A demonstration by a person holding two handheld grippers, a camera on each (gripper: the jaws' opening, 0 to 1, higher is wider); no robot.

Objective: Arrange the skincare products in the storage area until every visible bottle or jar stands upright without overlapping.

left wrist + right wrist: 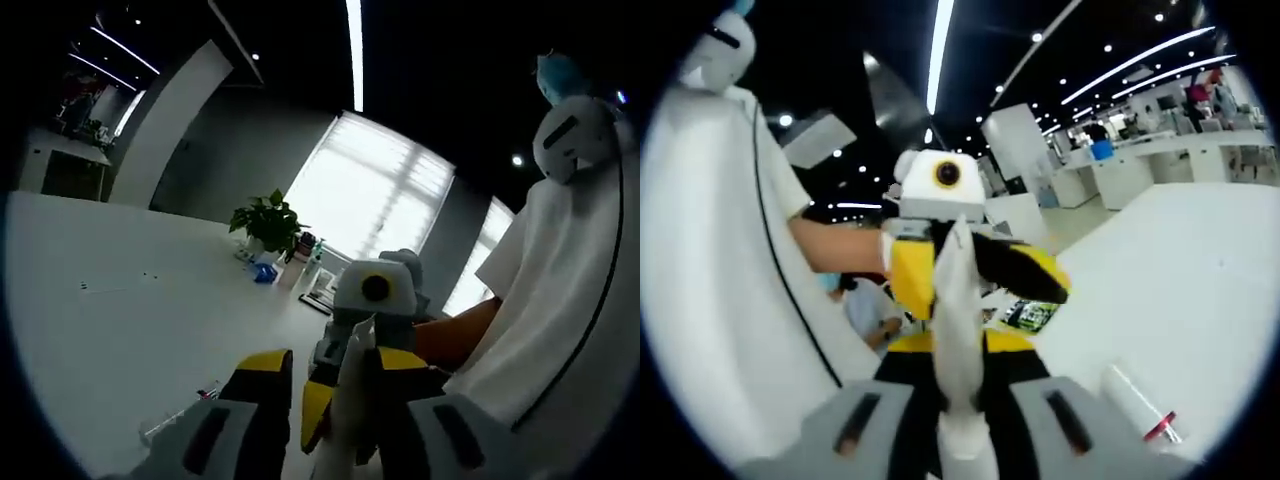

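A slim white tube point(956, 300) stands between the two grippers, which face each other above the white table point(1180, 270). My right gripper point(958, 345) is shut on the tube's near end. My left gripper point(960, 265), yellow-jawed, clamps the far end. In the left gripper view the same white tube point(352, 400) rises between my left gripper's point(335, 365) jaws, and the right gripper point(350, 335) comes in just behind it. A second tube with a red cap point(1137, 403) lies flat on the table to the right.
A person in white clothing point(560, 300) stands close beside both grippers. Far along the table point(120, 300) stand a potted plant point(268, 222) and several small bottles point(310, 258). A dark tray point(1025, 315) lies behind the grippers.
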